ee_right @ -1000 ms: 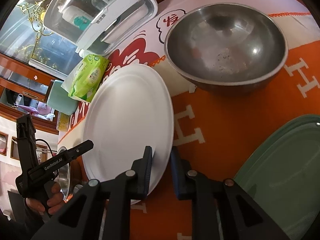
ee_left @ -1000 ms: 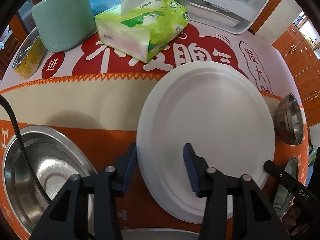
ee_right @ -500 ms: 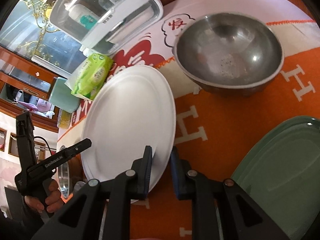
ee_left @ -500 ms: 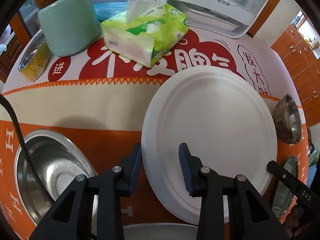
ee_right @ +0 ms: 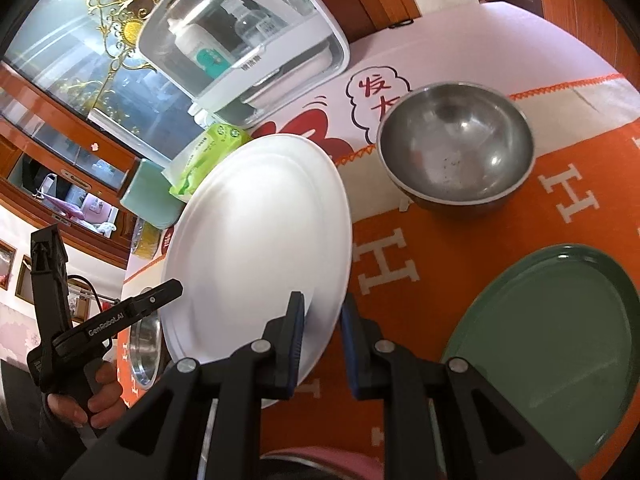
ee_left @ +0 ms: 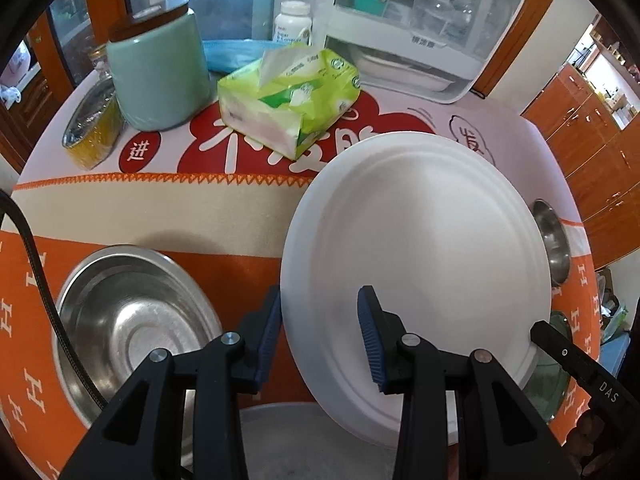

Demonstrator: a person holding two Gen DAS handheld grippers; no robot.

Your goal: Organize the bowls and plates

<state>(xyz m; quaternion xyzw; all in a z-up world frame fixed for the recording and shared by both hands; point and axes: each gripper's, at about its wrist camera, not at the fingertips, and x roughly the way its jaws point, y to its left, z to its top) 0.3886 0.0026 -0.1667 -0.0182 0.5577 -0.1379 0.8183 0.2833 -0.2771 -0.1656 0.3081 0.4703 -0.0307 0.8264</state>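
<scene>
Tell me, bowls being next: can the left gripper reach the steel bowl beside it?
Probably yes: the left gripper is open and the steel bowl lies uncovered beside it, though it straddles the white plate rim.

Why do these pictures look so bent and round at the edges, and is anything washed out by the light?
Both views are fisheye, with black corners and a curved table edge. In the left wrist view the white plate looks evenly bright with soft shading. In the right wrist view the steel bowl carries small glints, and the plate is brightly lit, nearly featureless.
</scene>
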